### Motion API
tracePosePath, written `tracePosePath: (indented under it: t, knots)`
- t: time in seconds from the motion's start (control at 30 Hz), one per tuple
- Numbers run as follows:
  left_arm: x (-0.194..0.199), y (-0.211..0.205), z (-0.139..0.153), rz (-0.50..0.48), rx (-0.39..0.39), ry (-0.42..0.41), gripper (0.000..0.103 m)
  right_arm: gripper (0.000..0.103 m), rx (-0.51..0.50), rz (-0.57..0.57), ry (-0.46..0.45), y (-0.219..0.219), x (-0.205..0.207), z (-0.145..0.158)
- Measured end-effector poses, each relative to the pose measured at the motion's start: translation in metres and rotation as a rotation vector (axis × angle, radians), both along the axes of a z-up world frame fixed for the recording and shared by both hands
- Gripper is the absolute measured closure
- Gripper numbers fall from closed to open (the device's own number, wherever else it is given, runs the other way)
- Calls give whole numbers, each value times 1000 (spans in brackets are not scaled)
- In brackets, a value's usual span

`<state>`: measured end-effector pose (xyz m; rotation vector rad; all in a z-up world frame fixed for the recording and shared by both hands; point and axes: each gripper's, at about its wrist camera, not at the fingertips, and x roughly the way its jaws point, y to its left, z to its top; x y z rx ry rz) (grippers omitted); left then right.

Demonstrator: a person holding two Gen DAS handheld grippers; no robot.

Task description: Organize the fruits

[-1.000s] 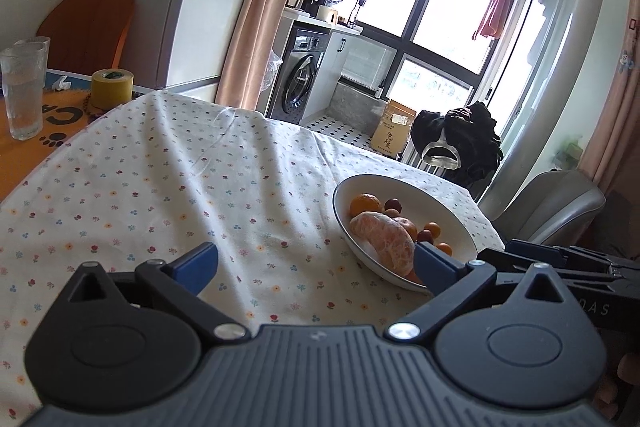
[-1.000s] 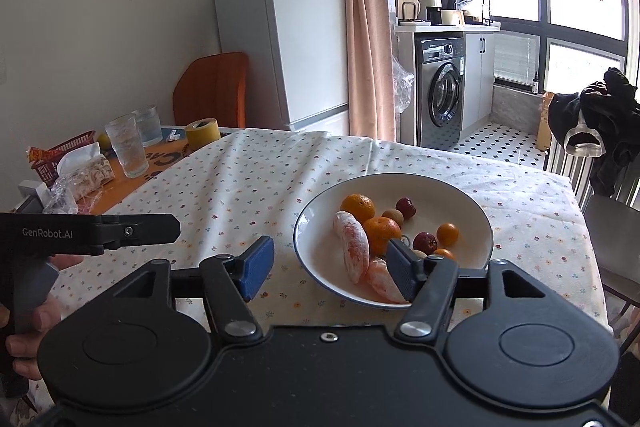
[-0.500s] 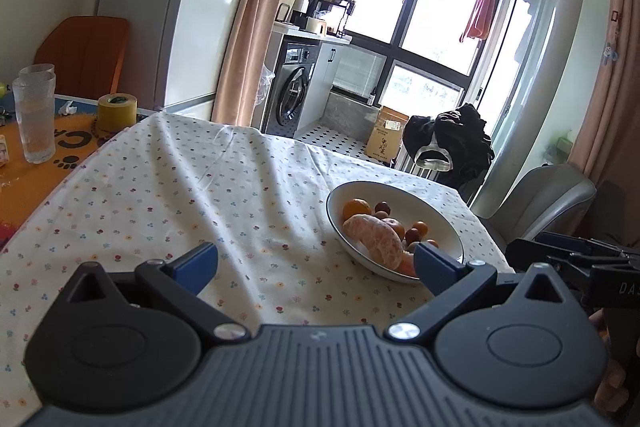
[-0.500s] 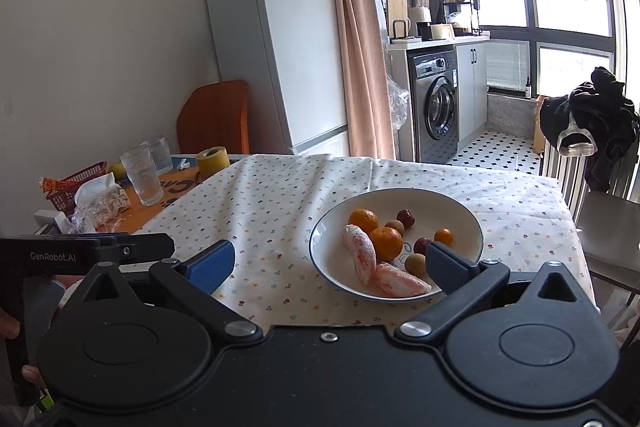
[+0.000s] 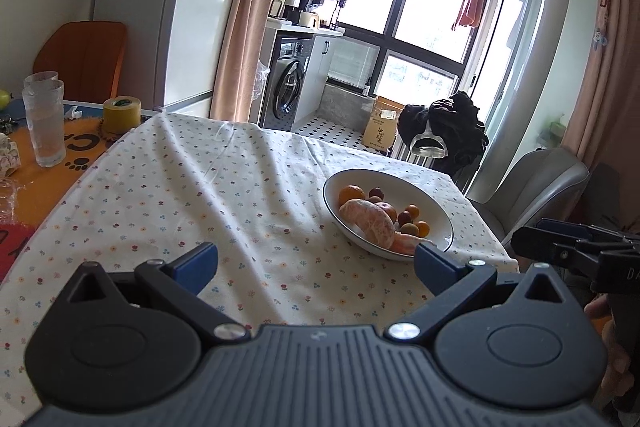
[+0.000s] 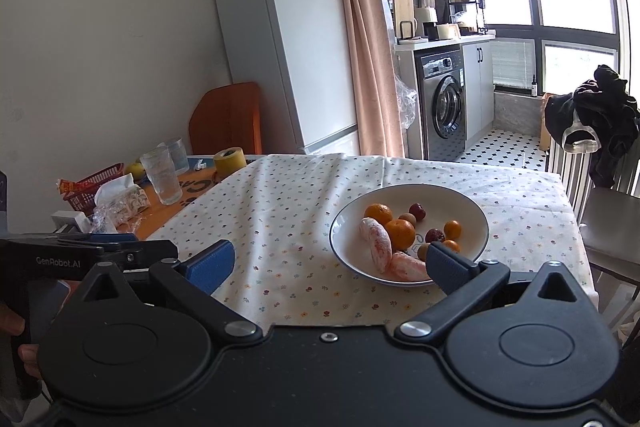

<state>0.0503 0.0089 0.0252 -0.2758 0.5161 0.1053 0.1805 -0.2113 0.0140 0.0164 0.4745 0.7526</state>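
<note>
A white bowl [image 5: 430, 199] [image 6: 456, 195] sits on the flowered tablecloth, near its right edge. It holds two peeled citrus pieces [image 5: 370, 223] [image 6: 376, 241], whole oranges [image 6: 400, 233] and small red, brown and orange fruits [image 6: 434, 235]. My left gripper [image 5: 316, 263] is open and empty, held back from the bowl, which lies ahead to the right. My right gripper [image 6: 330, 263] is open and empty too, with its right fingertip overlapping the bowl's near rim in the right wrist view. Each gripper shows at the edge of the other's view.
Left of the cloth, an orange mat carries two glasses [image 6: 162, 179], a yellow tape roll [image 5: 120, 115] [image 6: 229, 161], a red basket [image 6: 94, 187] and wrapped snacks. A grey chair [image 5: 532, 183] stands past the table's right edge. Fridge and washing machine lie beyond.
Both grippers have pulled back and up from the bowl, which now looks smaller. The right gripper's fingers have spread from narrow to wide. The fruit has not moved.
</note>
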Motion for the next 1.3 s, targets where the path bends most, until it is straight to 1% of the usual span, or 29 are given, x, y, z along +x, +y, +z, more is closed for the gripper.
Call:
tracePosePath:
  t: [0.1, 0.37, 0.57, 0.7, 0.83, 0.93, 1.3]
  knots:
    - [-4, 0, -1, -6, -5, 15, 0, 0, 5, -7, 7, -2, -5, 0]
    - [-20, 0, 3, -2, 22, 25, 0, 0, -2, 6, 29, -4, -19, -1]
    - [-30, 2, 0, -1, 23, 49, 0, 0, -6, -6, 65, -8, -25, -7]
    - [-37, 6, -3, 21, 31, 60, 0, 0, -7, -24, 82, -16, -30, -11]
    - [-44, 8, -4, 45, 33, 44, 0, 0, 9, -31, 88, -24, -35, -12]
    - [-43, 4, -6, 21, 54, 63, 0, 0, 17, -31, 88, -26, -36, -12]
    - [-39, 2, -16, 26, 77, 88, 0, 0, 6, -2, 117, -18, -35, -22]
